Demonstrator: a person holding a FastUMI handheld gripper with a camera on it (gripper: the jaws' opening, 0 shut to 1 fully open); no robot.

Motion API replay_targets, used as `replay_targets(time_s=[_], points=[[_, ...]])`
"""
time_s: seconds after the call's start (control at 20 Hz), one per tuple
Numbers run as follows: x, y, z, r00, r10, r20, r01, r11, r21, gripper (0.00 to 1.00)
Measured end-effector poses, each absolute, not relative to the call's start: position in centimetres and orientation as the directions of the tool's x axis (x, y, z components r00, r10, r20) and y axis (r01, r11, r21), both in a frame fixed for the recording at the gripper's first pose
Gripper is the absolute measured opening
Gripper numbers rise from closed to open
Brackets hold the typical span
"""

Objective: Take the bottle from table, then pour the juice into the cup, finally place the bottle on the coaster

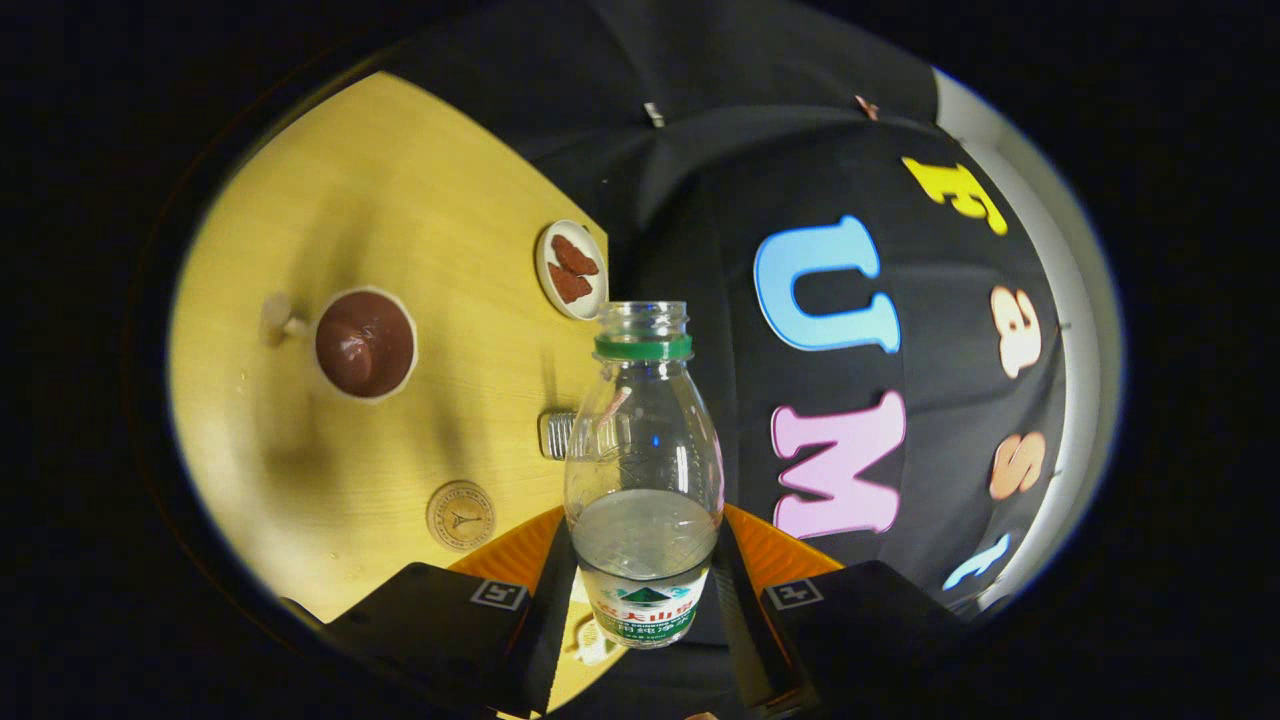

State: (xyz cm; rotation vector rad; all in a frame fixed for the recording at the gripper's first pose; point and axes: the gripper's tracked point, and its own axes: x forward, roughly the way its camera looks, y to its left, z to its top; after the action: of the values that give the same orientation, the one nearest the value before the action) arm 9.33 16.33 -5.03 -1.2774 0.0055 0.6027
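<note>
Pour appears under way: gripper (645, 590) clamped on the uncapped bottle (643, 470), tilted, cup (365, 343) well beyond its mouth; next, aim closer.

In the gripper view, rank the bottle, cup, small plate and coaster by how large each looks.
1. Bottle, held between the gripper fingers; nearness to the camera inflates it.
2. Cup.
3. Small plate and coaster: they look too alike to rank.
</note>
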Motion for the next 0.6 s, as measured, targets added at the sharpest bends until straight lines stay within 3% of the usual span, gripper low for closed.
replay_targets(time_s=[0.35, 0.6], points=[[9.9, 15.3, -3.3, 0.782, 0.489, -0.386, -0.621, 0.568, -0.540, 0.71], [11.7, 15.3, -3.9, 0.763, 0.572, -0.301, -0.646, 0.697, -0.311, 0.71]])
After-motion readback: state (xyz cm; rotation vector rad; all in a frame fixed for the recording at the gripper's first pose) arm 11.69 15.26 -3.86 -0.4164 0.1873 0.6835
